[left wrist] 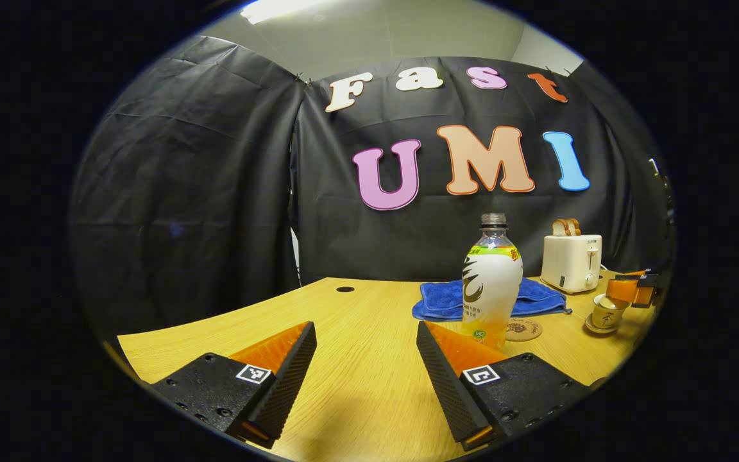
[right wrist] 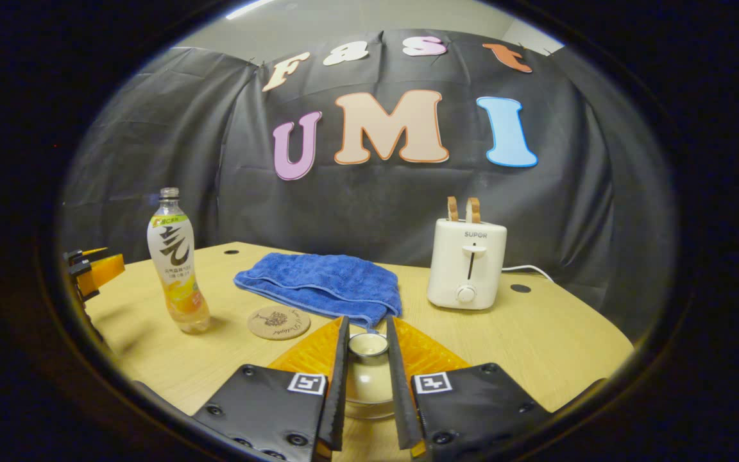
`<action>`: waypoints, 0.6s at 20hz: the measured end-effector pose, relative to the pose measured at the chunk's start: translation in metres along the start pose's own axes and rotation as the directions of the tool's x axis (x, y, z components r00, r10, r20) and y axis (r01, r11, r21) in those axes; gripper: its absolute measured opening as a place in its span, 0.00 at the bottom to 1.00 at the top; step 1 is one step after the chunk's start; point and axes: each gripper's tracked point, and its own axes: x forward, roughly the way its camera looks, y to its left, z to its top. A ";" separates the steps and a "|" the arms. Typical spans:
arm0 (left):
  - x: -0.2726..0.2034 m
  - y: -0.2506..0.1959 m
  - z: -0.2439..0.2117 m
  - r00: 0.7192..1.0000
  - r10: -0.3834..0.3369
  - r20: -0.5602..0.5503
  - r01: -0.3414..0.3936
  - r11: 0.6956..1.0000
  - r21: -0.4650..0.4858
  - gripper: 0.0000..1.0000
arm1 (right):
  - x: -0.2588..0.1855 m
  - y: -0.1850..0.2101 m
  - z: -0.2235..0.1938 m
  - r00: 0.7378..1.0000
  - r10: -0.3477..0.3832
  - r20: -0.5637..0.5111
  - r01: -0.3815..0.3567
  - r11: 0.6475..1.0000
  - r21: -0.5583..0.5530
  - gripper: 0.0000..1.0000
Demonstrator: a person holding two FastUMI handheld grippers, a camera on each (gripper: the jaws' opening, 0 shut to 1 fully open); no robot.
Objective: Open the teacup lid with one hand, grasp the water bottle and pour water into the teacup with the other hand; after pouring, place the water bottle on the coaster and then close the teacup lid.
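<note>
My right gripper (right wrist: 367, 391) has its fingers narrow around the teacup (right wrist: 367, 378) lid (right wrist: 367, 345) near the counter's (right wrist: 536, 346) front edge; whether both press, I cannot tell. A tilted pull could tip the cup. My left gripper (left wrist: 366, 378) gapes wide short of the bottle (left wrist: 491, 289), beside the coaster (left wrist: 523, 330); a glancing approach could topple it.

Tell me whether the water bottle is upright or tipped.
Upright: the water bottle stands on the table, neck up, beside the coaster.
</note>
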 end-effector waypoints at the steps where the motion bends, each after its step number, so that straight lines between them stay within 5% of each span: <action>1: 0.000 -0.001 0.001 1.000 -0.006 0.000 0.006 1.000 0.000 0.92 | -0.001 -0.001 0.002 1.000 -0.003 0.010 0.003 1.000 0.005 0.36; 5: -0.002 -0.007 0.002 0.999 -0.051 0.004 0.051 0.999 0.000 0.92 | -0.009 -0.008 0.002 0.999 -0.021 0.027 0.020 0.999 0.032 0.36; 12: -0.002 -0.051 0.001 0.963 -0.270 0.005 0.270 0.963 -0.004 0.92 | -0.038 -0.025 0.009 0.993 -0.074 0.091 0.067 0.995 0.075 0.36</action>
